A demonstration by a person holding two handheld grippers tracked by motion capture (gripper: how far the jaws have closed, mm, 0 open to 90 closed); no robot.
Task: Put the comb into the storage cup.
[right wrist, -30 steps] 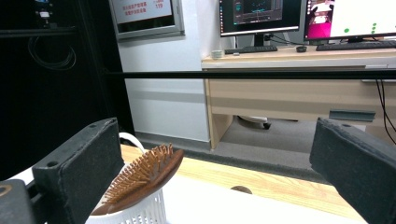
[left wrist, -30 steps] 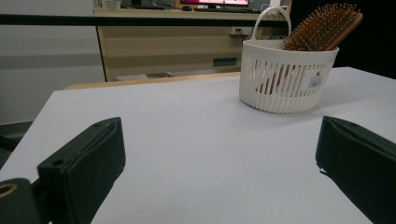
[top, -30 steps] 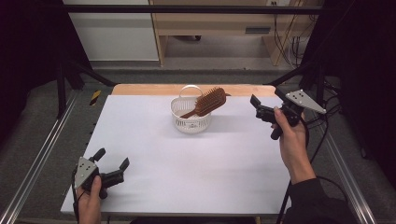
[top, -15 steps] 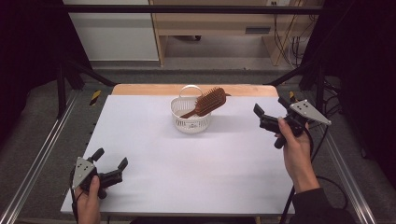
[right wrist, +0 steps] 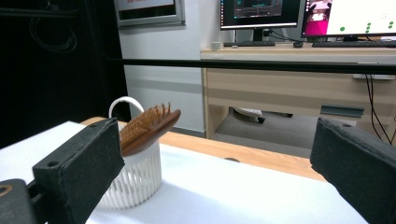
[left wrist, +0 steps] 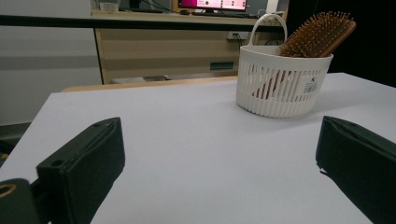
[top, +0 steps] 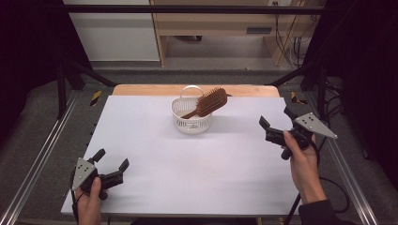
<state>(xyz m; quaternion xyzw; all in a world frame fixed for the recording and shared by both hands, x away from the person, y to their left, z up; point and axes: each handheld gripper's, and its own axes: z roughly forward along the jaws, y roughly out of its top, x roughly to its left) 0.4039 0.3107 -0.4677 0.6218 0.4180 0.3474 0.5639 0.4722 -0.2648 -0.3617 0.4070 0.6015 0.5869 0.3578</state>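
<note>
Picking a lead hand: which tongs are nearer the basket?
Right. The right tongs hover open beside the basket, to its right. The left tongs, also open, sit at the table's near-left corner, farther off.

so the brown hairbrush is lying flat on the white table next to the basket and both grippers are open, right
Not quite: the brown hairbrush is not on the table. It stands in the white basket, head propped over the rim, as the high view shows. Both the left gripper and the right gripper are open.

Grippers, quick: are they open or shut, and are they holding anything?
Left gripper: open, holding nothing, low over the table's near left corner.
Right gripper: open, holding nothing, up beside the basket.
</note>
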